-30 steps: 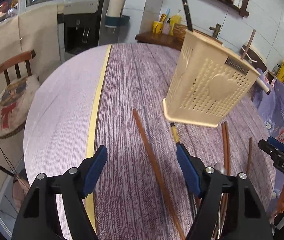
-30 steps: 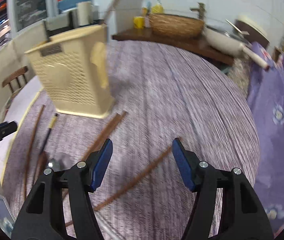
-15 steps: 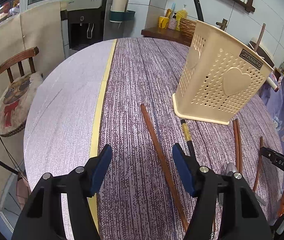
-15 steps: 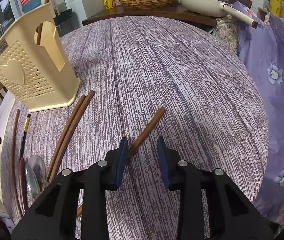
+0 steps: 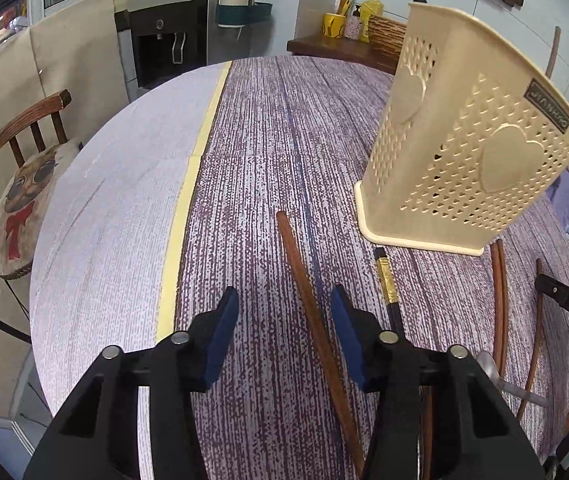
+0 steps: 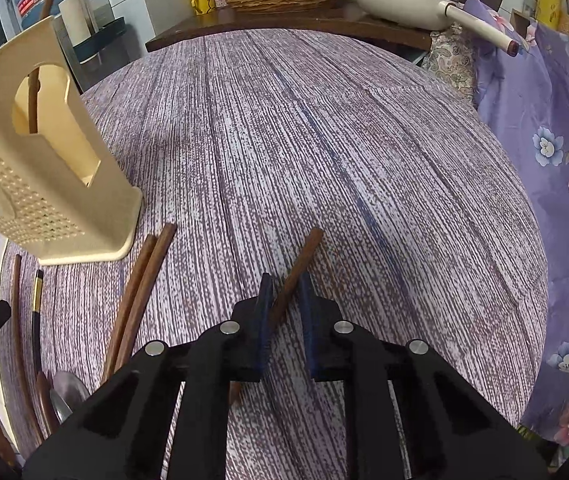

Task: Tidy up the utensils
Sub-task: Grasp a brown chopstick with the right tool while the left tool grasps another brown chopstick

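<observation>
— Where the round table (image 6: 364, 128) spreads out ahead of both grippers, what is it like?

— Covered in a purple-and-white streaked cloth with a fine woven look, and bare across its far half, so open room lies beyond the right gripper (image 6: 286, 292). A pale yellow strip (image 5: 188, 184) runs away from the left gripper (image 5: 284, 300), off to its left.

— And the holder?

— A cream plastic utensil holder (image 5: 464, 152), perforated, with raised hearts, stands upright ahead and to the right of the left gripper. One slim brown stick stands inside it.

— The utensils?

— Long, thin brown wooden chopsticks. One chopstick (image 6: 300, 264) lies between the right gripper's blue pads, its long axis pointing forward and slightly right; the jaws have just been closing and now pinch it. A brown stick (image 5: 304, 280) runs lengthwise between the left gripper's pads, which have just been closing yet stand apart from it. Just right of that gripper lies a black chopstick with a gold band (image 5: 386, 280), pointing at the holder's base. A pair of chopsticks (image 6: 140, 288) lies side by side left of the right gripper.
</observation>
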A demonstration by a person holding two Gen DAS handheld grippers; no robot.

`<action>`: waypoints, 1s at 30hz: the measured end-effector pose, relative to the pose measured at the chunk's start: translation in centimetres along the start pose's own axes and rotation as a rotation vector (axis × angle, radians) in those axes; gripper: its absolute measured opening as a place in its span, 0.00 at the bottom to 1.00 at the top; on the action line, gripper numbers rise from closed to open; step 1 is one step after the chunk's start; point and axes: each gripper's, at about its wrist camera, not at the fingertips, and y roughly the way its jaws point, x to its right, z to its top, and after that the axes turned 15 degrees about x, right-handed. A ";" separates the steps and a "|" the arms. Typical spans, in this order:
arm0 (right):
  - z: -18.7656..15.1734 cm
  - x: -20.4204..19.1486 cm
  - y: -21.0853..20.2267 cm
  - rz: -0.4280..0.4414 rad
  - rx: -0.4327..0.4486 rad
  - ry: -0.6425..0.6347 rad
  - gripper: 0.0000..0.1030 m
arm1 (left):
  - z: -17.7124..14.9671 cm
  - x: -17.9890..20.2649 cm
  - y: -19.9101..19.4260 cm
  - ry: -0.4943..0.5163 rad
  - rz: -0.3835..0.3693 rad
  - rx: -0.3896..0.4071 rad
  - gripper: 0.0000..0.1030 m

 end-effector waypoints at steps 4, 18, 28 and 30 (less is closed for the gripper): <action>0.7 -0.3 0.7 -0.009 -0.005 0.008 0.13 | 0.2 0.1 1.0 -0.012 0.018 -0.015 0.35; 1.6 -0.7 1.6 -0.031 0.001 0.046 0.11 | 1.0 1.1 2.5 0.015 0.073 -0.030 0.09; 1.8 -0.1 1.6 0.009 0.010 0.118 0.09 | 1.1 1.4 2.6 -0.018 0.067 -0.028 0.08; 2.0 0.1 1.4 0.018 0.021 0.124 0.09 | 1.1 1.5 2.6 -0.024 0.061 -0.029 0.08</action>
